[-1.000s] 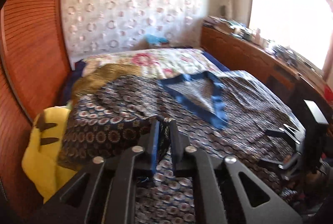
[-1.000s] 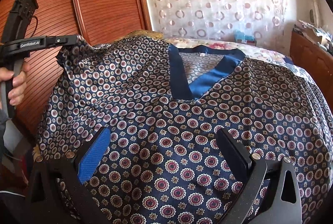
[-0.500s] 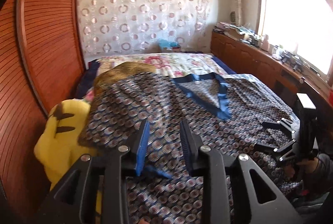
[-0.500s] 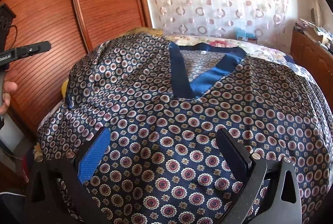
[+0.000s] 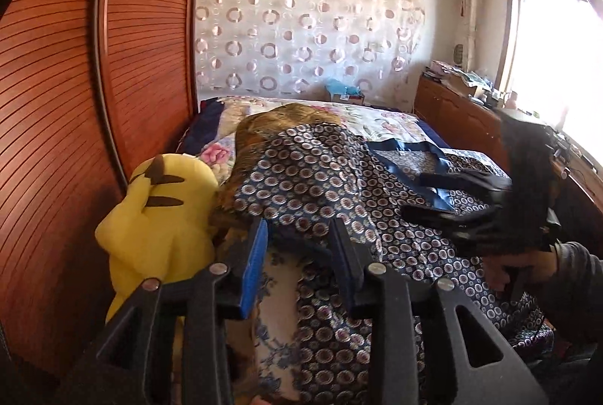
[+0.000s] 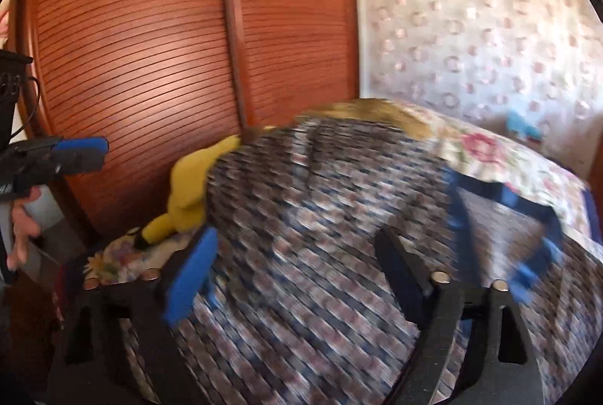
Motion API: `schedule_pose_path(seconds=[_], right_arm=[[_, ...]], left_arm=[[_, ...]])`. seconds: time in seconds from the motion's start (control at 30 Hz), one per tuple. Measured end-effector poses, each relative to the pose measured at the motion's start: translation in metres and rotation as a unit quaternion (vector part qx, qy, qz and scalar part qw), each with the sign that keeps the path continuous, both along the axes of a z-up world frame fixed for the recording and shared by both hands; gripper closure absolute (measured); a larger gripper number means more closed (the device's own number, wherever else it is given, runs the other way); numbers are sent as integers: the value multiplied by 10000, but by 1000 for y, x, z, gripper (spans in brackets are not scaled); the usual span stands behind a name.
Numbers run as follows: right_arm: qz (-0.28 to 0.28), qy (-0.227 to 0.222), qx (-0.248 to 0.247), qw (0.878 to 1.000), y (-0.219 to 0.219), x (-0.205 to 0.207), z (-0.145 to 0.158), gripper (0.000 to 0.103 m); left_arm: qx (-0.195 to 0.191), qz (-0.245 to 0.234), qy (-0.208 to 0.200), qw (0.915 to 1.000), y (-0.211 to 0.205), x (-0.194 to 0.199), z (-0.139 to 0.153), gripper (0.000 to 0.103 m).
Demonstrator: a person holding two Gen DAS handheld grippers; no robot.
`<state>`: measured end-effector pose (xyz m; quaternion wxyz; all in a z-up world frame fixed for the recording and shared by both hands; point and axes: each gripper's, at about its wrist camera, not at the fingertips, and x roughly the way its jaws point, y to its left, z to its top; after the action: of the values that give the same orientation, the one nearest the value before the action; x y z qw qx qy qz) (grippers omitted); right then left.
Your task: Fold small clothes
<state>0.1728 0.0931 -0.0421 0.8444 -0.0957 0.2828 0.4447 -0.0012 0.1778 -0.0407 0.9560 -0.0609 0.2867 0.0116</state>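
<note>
A navy patterned shirt with a plain blue V-neck band lies spread on the bed; it shows blurred in the right wrist view. My left gripper is open and empty, just before the shirt's near left edge. My right gripper is open and empty, low over the shirt's near part. The right gripper also shows in the left wrist view, blurred, over the shirt's right side. The left gripper shows at the left of the right wrist view.
A yellow plush toy lies at the bed's left edge against the wooden slatted wardrobe door. A brown-gold cloth lies behind the shirt on the floral bedcover. A wooden sideboard with clutter runs along the right under the window.
My left gripper let go of the shirt's left sleeve, opened and drew back to the left. The sleeve dropped onto the bed. My right gripper swung left, still open.
</note>
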Motion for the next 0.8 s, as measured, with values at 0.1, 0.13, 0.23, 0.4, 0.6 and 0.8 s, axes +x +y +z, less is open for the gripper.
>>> schedule_pose_path(seconds=[0.1,0.13,0.23,0.4,0.6,0.8], right_arm=[[315,256,-175,9990,47,8,-5,30],[378,195,-276,9987,62,8,-6,30],[624,84,-641,9960,99,6,-14,30],[636,28,-1491,9868,134,11,-42,30],[615,-420,-1786,9811,135,8,-50,89],[389,-567,-1338,9886,113,15,-25,100]], left_arm=[[-39,56,-38,10000,10,-8,-2,70],[-56,65,-43,10000,13,-10,-4,70],[-48,123,-29,9999,18,-15,-8,69],[-159,179,43,9997,30,-21,-18,69],[-195,179,76,9996,32,-23,-28,68],[-210,82,72,9997,25,-20,-30,68]])
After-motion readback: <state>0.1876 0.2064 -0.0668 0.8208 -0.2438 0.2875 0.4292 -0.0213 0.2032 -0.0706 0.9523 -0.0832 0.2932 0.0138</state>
